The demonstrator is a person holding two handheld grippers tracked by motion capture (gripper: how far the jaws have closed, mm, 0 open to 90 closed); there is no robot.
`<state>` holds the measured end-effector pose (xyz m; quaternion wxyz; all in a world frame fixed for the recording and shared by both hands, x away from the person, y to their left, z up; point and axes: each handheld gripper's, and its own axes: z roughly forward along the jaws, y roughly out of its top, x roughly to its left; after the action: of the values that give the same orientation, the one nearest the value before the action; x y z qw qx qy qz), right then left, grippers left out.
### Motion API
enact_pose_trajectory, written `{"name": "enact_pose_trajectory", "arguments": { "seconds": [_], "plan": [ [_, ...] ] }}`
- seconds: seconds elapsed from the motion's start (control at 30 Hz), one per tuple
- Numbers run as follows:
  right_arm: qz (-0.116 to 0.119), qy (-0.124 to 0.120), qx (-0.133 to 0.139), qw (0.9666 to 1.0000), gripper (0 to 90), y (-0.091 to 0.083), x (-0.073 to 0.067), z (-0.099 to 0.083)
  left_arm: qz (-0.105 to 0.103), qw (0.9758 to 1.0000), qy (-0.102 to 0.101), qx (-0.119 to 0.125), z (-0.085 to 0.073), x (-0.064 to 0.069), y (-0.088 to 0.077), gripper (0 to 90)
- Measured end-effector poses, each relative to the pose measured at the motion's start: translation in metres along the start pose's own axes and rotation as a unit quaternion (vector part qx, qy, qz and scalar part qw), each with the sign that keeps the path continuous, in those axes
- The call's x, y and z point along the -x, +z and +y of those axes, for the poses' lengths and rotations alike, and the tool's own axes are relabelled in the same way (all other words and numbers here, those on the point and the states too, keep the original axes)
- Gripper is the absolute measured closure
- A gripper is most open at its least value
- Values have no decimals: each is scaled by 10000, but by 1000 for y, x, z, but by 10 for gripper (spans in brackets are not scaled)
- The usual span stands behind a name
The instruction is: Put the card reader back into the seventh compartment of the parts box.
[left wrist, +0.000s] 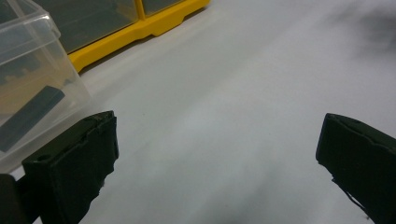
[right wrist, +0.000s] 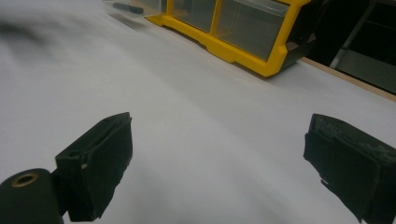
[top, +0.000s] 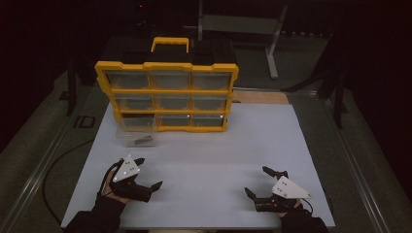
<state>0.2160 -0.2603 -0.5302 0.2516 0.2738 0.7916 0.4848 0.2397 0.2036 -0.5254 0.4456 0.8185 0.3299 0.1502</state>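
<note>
Where tongs (top: 147, 173) gape, drawer (top: 136, 136), organiser (top: 167, 67) beyond

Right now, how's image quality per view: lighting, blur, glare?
High view: dim, dark surroundings, small glare spots on the yellow organizer drawers. Left gripper view: clear bin readable, smeared dark patch top right. Right gripper view: motion blur top left, organizer fairly sharp; both views' jaws soft-edged up close.

The near bench (top: 204, 165) is being left open for passage, while the far side is being blocked by the yellow organizer (top: 167, 92) and a pulled-out clear drawer (top: 137, 136).
</note>
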Motion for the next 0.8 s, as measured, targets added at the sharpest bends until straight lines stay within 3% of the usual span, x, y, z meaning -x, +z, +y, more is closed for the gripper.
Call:
{"name": "enact_pose_trajectory", "arguments": {
  "seconds": [0.5, 0.8],
  "plan": [
    [27, -14, -10, 10000, 79, 1, 1, -1, -25, 10000, -8, -48, -16, -3, 2, 0],
    [29, -39, -15, 10000, 79, 1, 0, -1, -21, 9999, 37, -148, -18, -2, 2, 0]
  ]
}}
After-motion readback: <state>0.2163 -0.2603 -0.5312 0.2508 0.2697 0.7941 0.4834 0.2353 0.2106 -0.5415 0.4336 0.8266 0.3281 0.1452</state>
